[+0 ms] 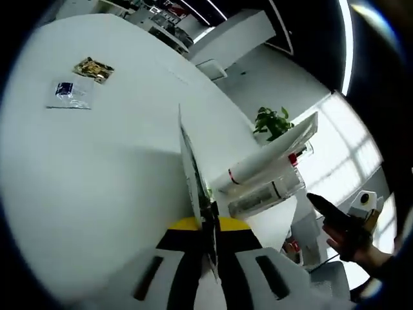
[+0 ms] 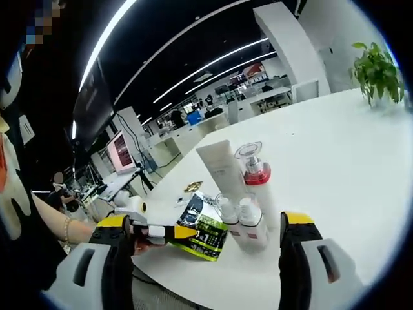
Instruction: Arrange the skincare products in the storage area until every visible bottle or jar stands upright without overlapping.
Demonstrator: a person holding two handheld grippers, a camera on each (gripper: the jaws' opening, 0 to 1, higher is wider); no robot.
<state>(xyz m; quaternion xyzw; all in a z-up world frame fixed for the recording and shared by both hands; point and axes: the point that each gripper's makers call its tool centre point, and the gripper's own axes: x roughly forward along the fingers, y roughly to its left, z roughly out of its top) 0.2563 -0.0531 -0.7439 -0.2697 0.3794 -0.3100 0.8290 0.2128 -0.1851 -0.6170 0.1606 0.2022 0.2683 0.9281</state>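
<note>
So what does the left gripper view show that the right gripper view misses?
Left gripper view: a clear plastic packet with blue print on the white table. Right gripper view: a pink-lit screen and the flat pouch's green-and-black printed face. Both: the table, the pouch, a white squeeze tube and a leafy green potted plant.

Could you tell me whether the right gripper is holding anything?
No, the right gripper is open, its jaws standing apart before the upright bottles.
</note>
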